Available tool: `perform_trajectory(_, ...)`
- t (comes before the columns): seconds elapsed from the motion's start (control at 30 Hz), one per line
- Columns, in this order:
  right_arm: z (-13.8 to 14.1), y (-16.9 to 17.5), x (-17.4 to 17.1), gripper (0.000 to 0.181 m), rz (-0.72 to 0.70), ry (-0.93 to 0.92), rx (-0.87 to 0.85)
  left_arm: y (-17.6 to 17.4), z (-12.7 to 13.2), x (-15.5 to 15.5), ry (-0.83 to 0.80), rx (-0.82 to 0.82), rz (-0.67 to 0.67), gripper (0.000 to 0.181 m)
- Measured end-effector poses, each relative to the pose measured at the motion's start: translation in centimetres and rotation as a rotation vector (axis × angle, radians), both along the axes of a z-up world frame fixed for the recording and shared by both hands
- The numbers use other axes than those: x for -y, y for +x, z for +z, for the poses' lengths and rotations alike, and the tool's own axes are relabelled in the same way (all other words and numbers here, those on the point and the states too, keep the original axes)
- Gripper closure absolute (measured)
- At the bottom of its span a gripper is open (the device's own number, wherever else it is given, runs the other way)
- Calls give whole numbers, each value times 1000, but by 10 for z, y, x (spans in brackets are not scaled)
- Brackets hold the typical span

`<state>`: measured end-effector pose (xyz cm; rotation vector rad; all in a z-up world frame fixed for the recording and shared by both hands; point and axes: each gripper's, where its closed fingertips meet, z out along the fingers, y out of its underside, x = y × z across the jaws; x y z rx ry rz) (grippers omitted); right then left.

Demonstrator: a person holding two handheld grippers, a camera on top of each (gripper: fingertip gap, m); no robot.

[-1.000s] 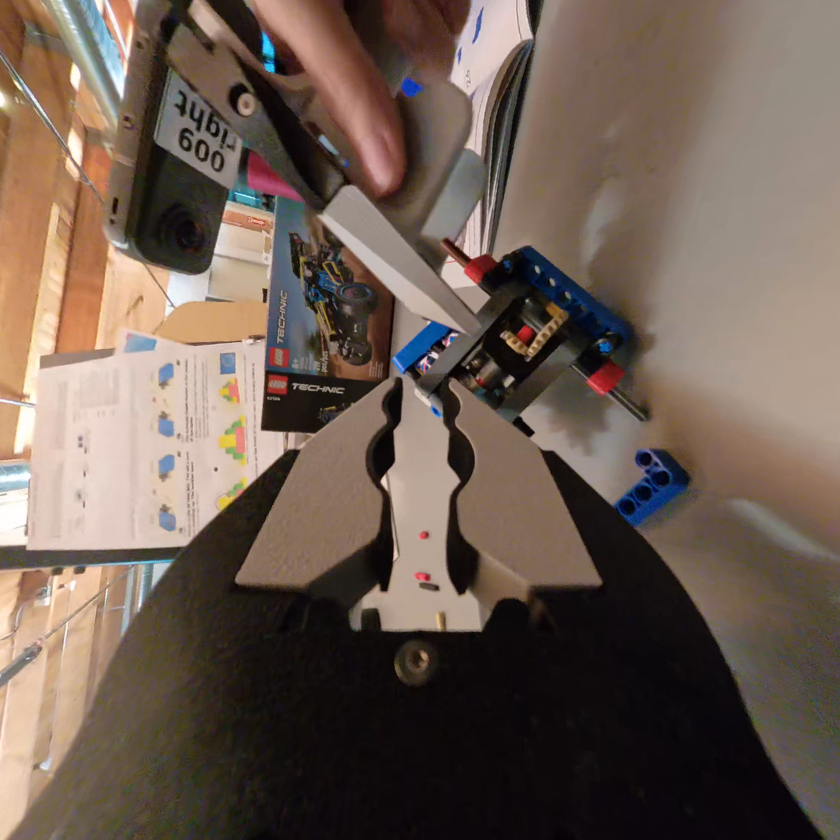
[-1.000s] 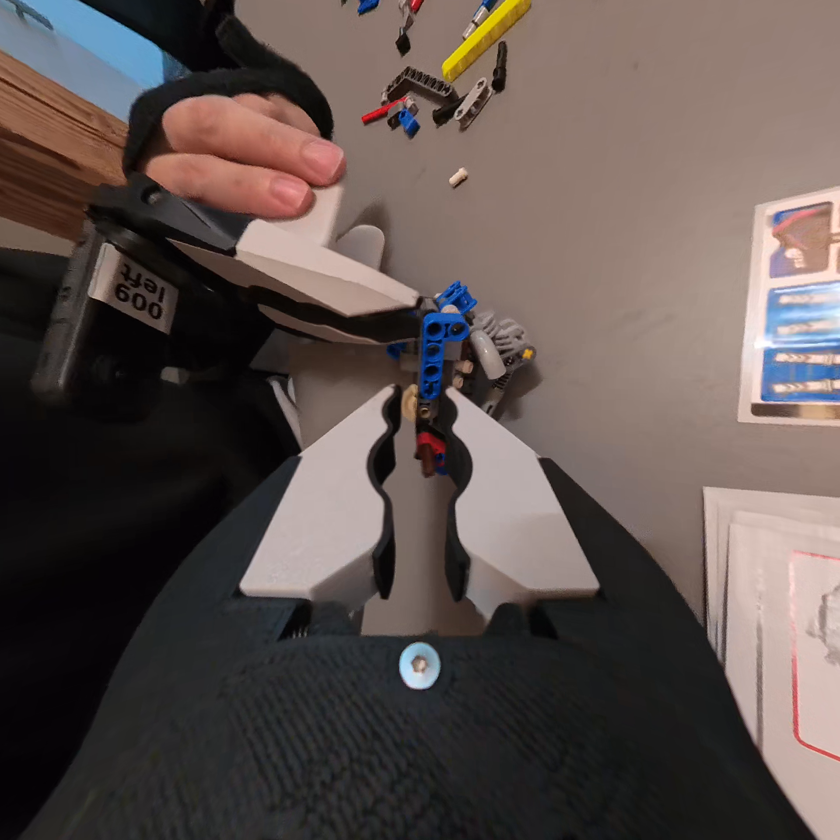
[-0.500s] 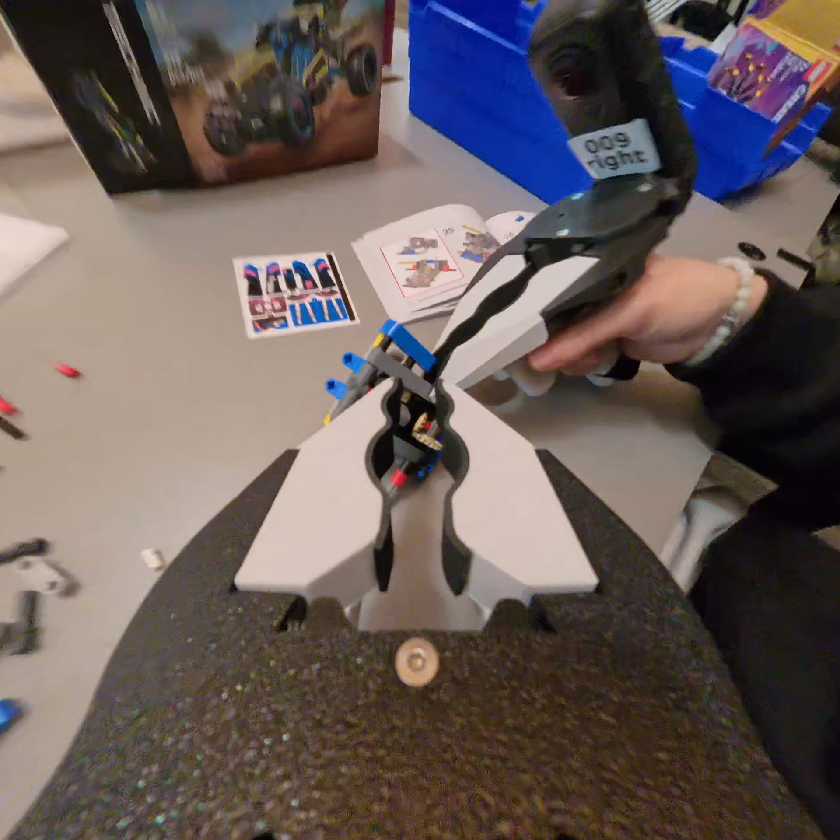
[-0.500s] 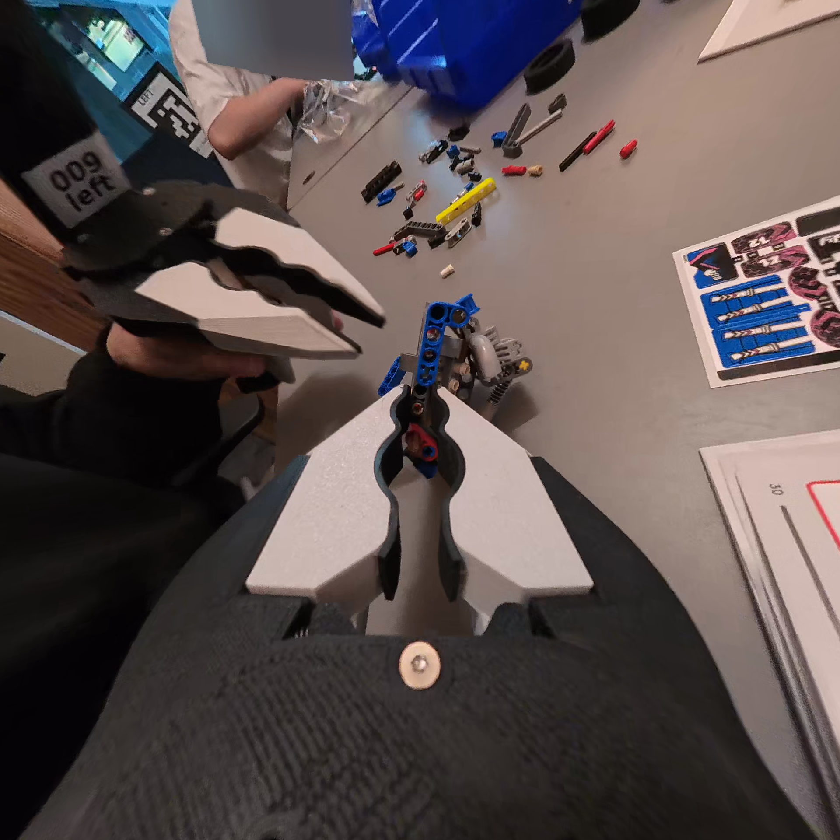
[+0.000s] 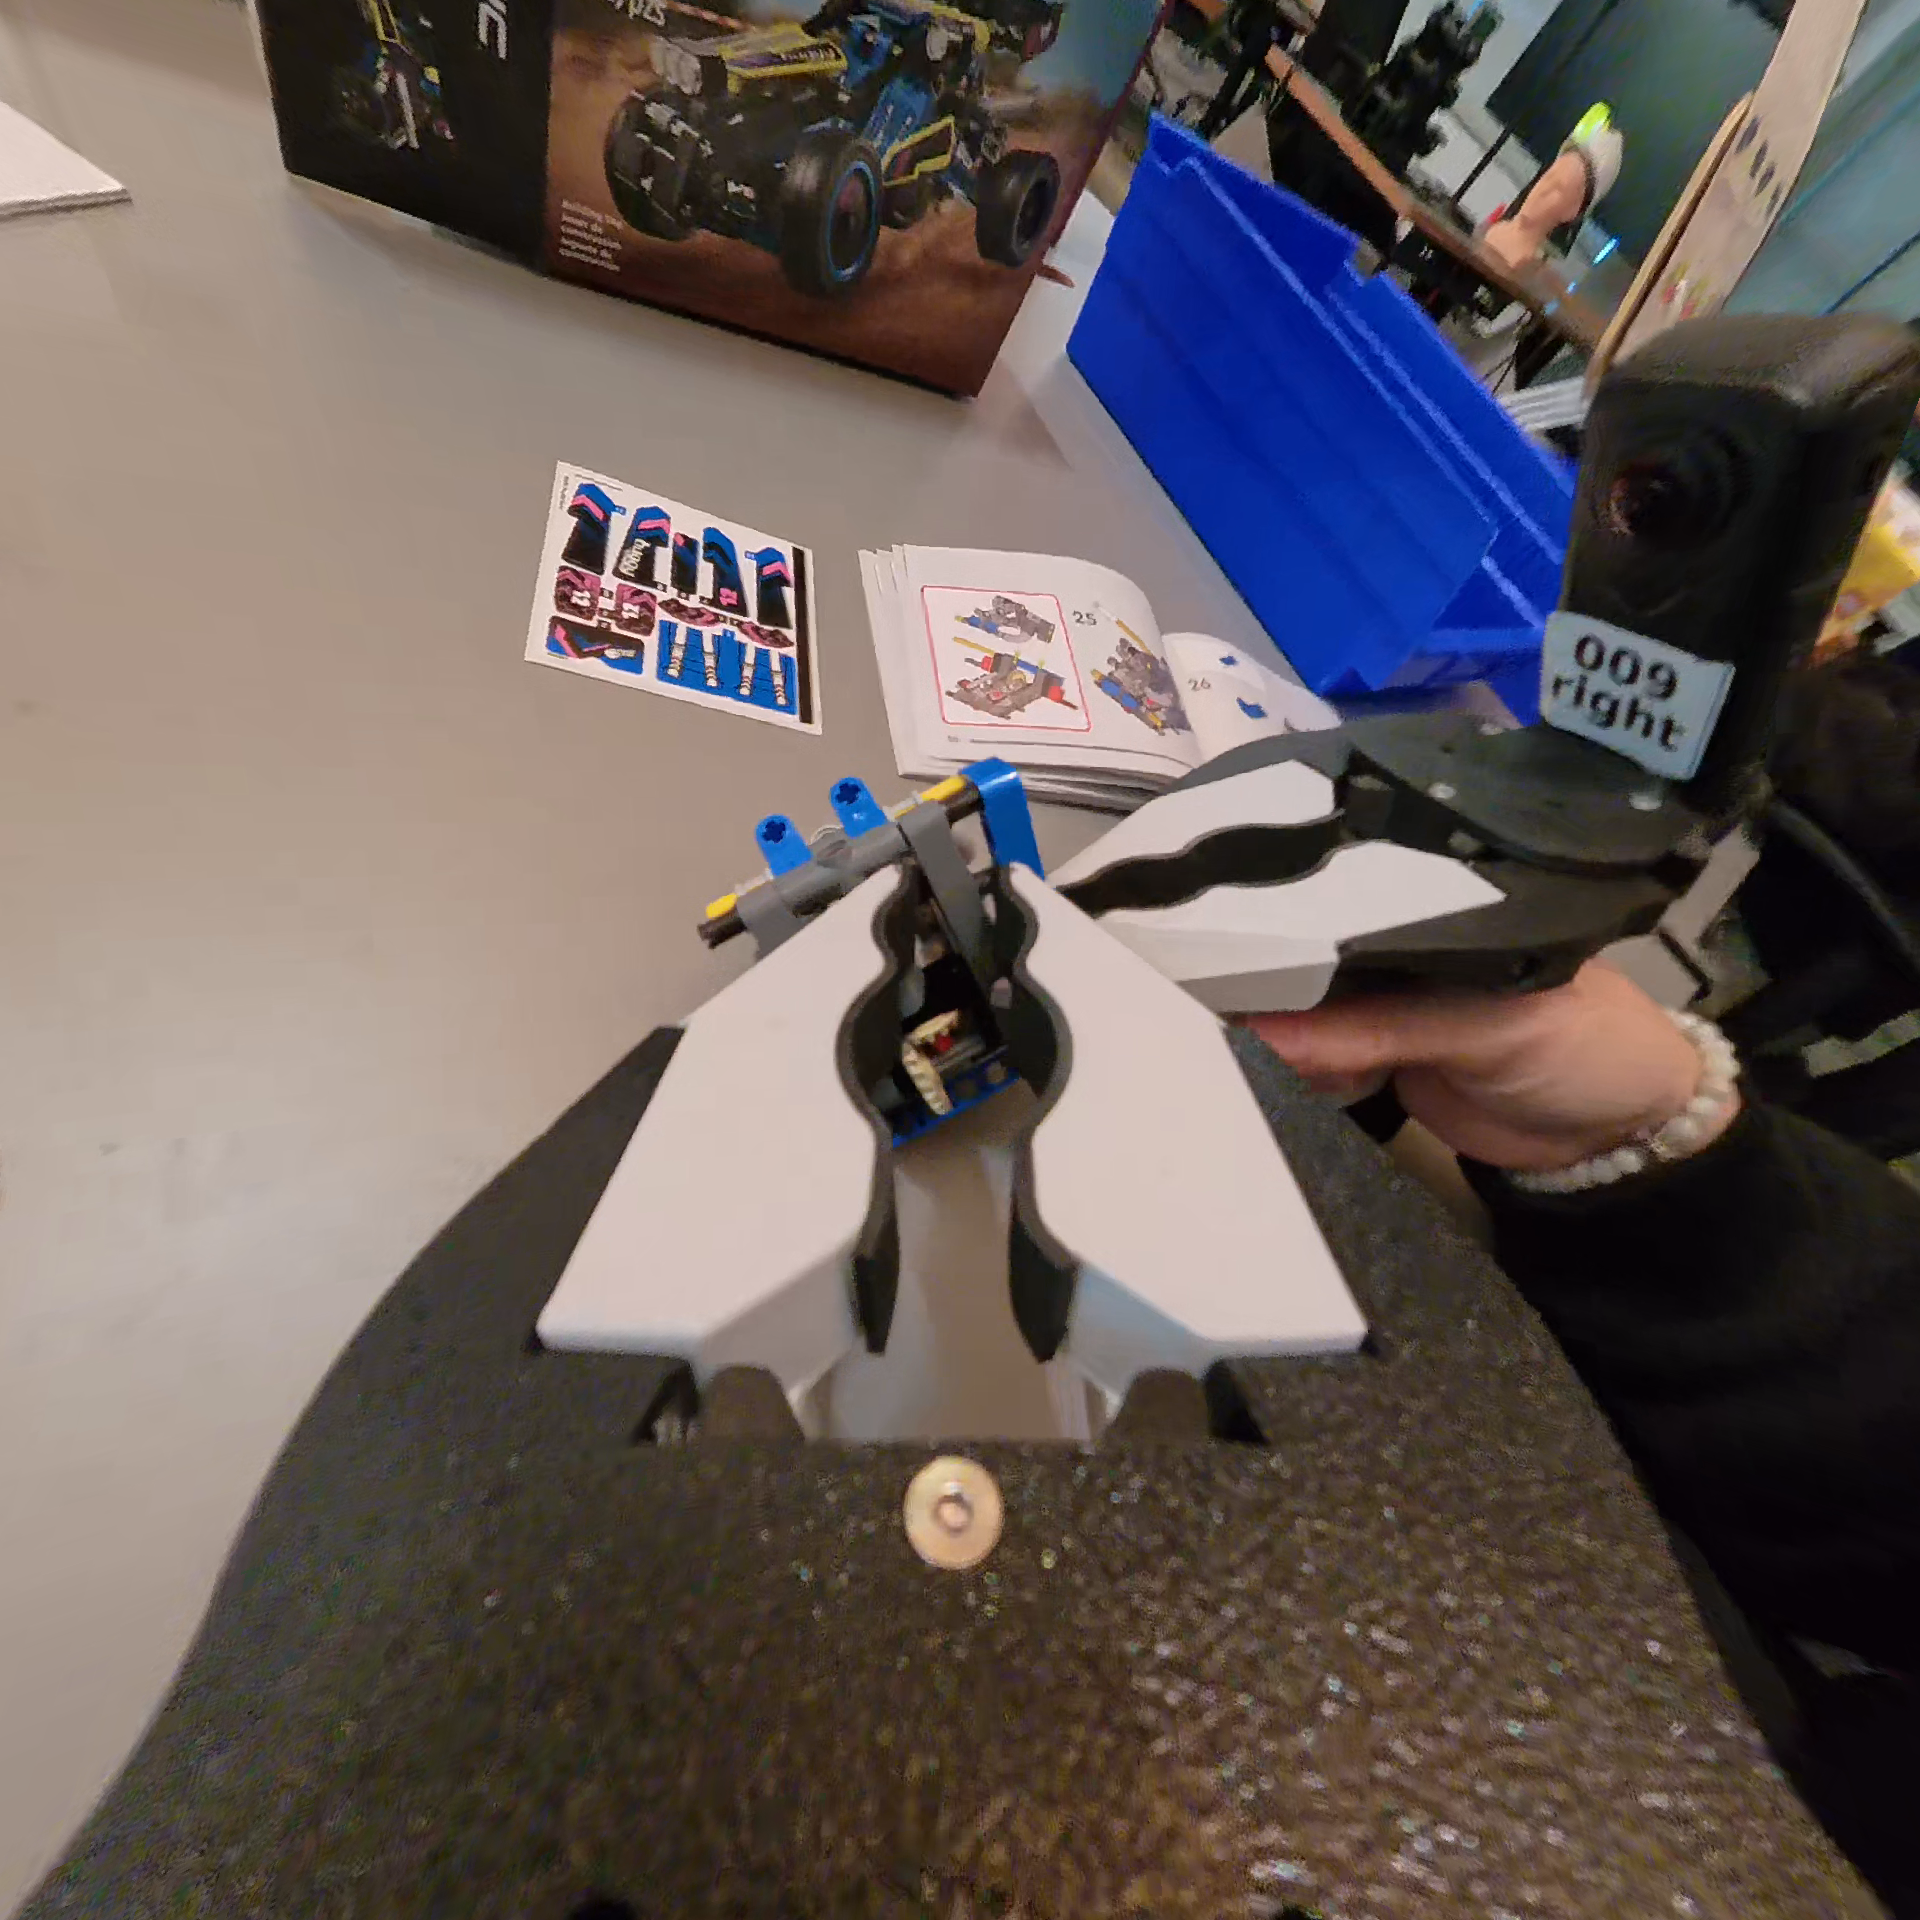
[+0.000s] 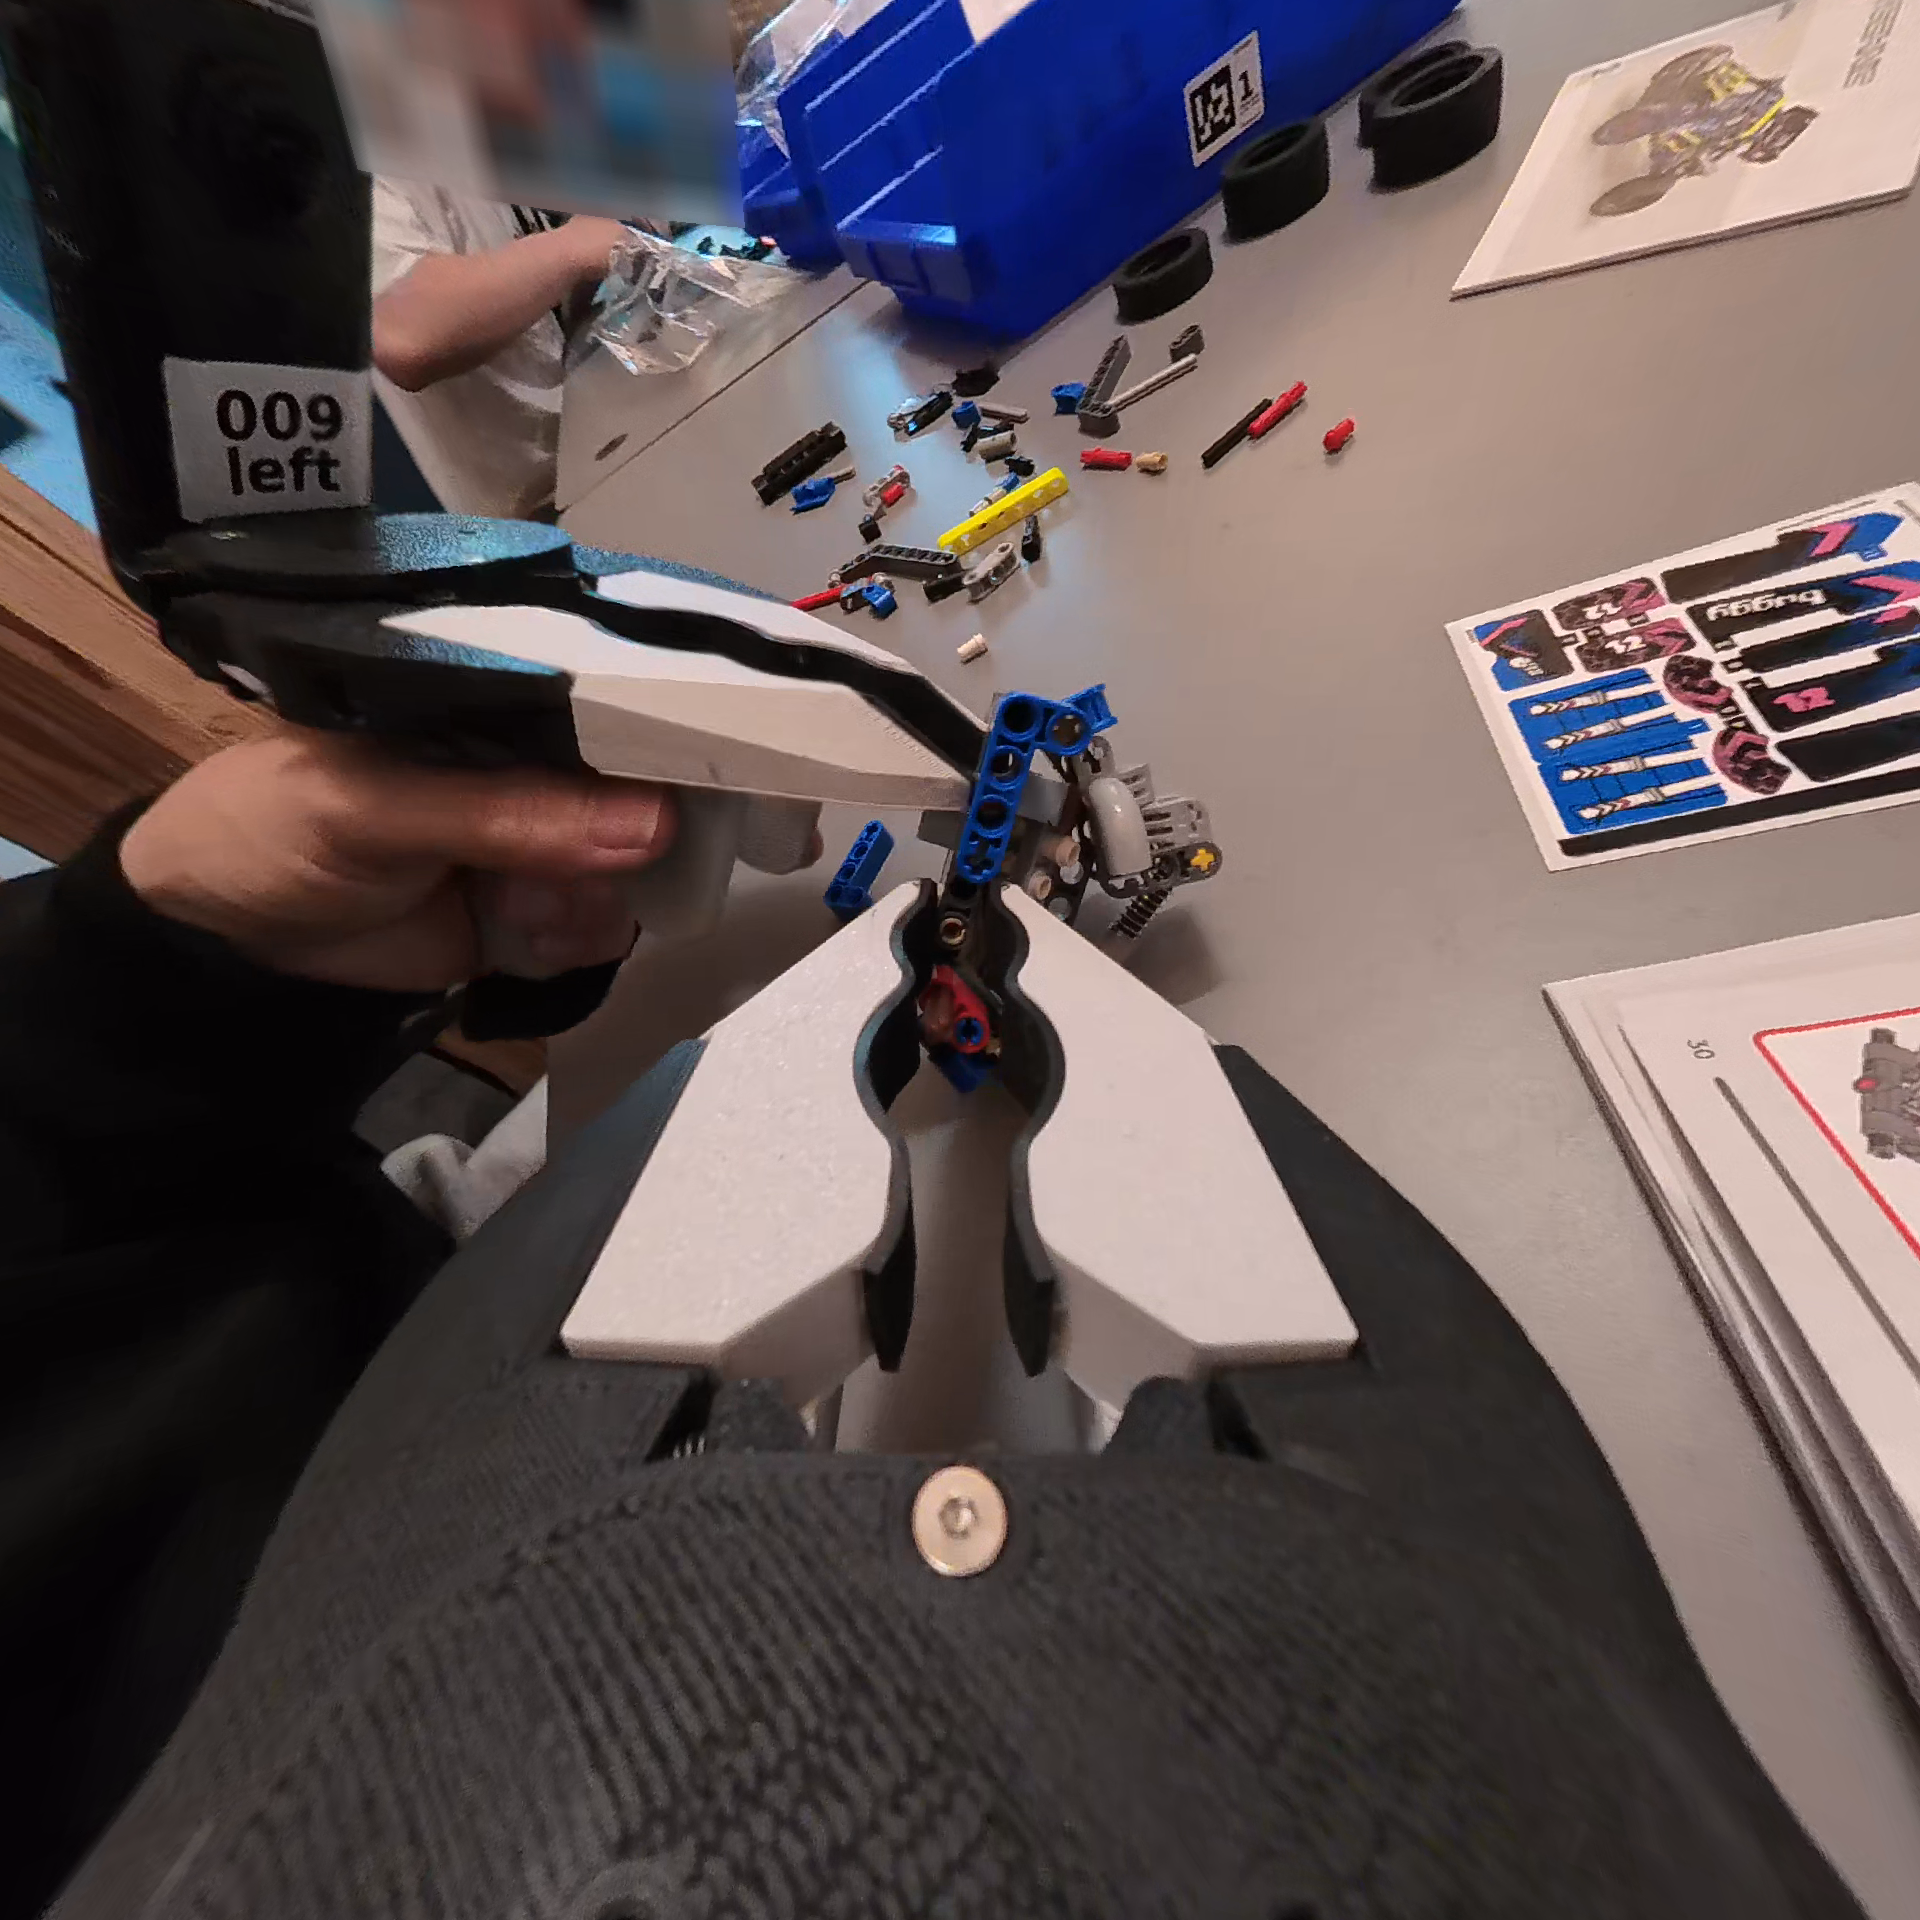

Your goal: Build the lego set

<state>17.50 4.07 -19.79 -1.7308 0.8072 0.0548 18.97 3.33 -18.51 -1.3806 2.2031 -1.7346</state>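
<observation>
The partly built lego assembly (image 5: pixel 868 844), made of blue, grey and black beams with a gear inside, is held between both grippers low over the grey table (image 5: pixel 260 727). My left gripper (image 5: pixel 951 899) is shut on its dark grey beam. My right gripper (image 6: pixel 961 906) is shut on its black lower end, below the blue beam (image 6: pixel 995 779). In the left wrist view the right gripper (image 5: pixel 1081 896) comes in from the right, and in the right wrist view the left gripper (image 6: pixel 961 784) comes in from the left. Their tips meet at the assembly.
A small blue beam (image 6: pixel 860 864) lies beside the assembly. Several loose parts (image 6: pixel 997 509) lie farther back, with black tyres (image 6: pixel 1273 164) and a blue bin (image 6: pixel 1039 135). A sticker sheet (image 5: pixel 675 603), an open instruction booklet (image 5: pixel 1039 665) and the set's box (image 5: pixel 727 156) lie beyond. Left and right tips are no more than a few centimetres apart.
Both grippers have rolled from sideways to upright with the assembly between them. The left gripper has drawn in against the blue beam.
</observation>
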Motion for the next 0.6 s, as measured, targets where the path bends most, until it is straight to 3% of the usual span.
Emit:
perform_trajectory(0.03, 0, 0, 0, 175, -9, -12, 14, 0, 1, 1, -23, -15, 8, 170)
perform_trajectory(0.27, 0, 4, 1, 175, -52, -61, 78, 6, 4, 1, -33, 31, 53, 176)
perform_trajectory(0.47, 20, 13, 20, 171, -124, 3, 147, 13, 13, 2, 179, 412, 26, 177)
perform_trajectory(0.6, 22, 17, 24, 168, -163, -1, 181, 14, 4, 5, 281, 506, 6, 177)
